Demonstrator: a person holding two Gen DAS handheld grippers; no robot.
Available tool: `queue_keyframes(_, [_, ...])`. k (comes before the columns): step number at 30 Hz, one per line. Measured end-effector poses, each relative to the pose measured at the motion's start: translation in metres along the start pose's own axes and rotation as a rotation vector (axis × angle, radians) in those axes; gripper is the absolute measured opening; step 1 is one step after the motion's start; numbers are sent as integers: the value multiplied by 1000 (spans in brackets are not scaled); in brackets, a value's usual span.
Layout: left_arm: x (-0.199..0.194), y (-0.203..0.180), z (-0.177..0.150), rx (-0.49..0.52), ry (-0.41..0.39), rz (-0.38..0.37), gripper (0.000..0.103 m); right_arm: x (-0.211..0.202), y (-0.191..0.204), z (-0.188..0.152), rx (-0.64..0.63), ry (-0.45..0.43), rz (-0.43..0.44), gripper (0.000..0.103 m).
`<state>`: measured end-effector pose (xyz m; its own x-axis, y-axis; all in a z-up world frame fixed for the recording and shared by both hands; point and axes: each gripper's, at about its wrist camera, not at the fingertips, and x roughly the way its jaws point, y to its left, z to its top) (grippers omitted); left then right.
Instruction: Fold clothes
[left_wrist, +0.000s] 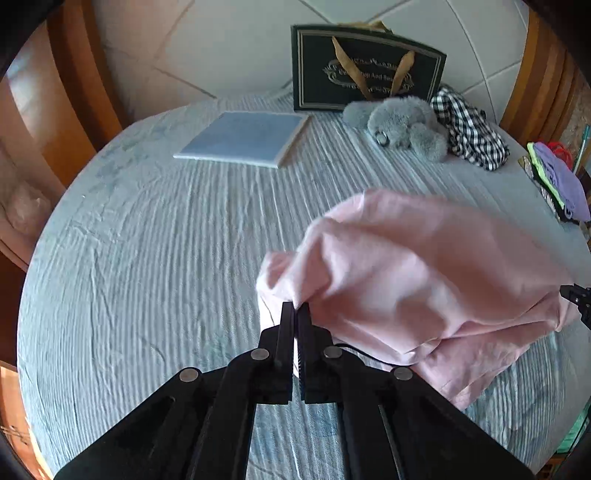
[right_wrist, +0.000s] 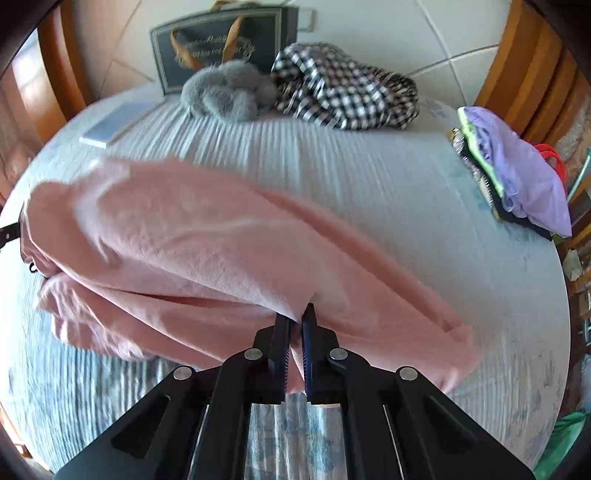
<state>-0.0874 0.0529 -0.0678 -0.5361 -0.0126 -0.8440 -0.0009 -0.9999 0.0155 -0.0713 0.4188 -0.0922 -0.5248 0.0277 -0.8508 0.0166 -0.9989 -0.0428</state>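
One pink garment (left_wrist: 417, 273) is in play, held between two grippers over a bed covered by a ribbed pale-blue bedspread (left_wrist: 155, 236). The left gripper (left_wrist: 295, 308) has its fingers clamped together on a bunched edge of the cloth; the right gripper (right_wrist: 297, 317) is likewise pinched shut on another edge. The garment is soft, pale pink, creased and billowing (its lower layers sag onto the bedspread). Further back lie one grey plush toy (left_wrist: 402, 129), one black-and-white checked garment (right_wrist: 343, 92), one dark gift bag (left_wrist: 365, 66) with tan handles, one flat blue board (left_wrist: 243, 138), and one pile of clothes topped in lilac (right_wrist: 517, 170).
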Motion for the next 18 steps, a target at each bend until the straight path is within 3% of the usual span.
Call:
queue_keyframes(5, [-68, 26, 47, 19, -142, -69, 0, -100, -12, 29, 75, -267, -20, 0])
queue_keyframes(7, [-74, 30, 62, 24, -161, -84, 0, -132, -14, 38, 98, -319, -19, 0])
queue_keyframes(10, [-74, 40, 80, 20, -186, -69, 0, -145, -15, 42, 110, -310, 14, 0])
queue_keyframes(13, [-49, 58, 93, -29, -145, -47, 0, -125, -11, 35, 108, -232, 39, 3])
queue_keyframes(16, [-27, 69, 87, -65, -74, -100, 7, -93, -3, 28, 88, -144, 72, 17])
queue_keyframes(18, [-13, 69, 75, -64, -41, -103, 42, -68, 5, 30, 63, -97, 98, 28])
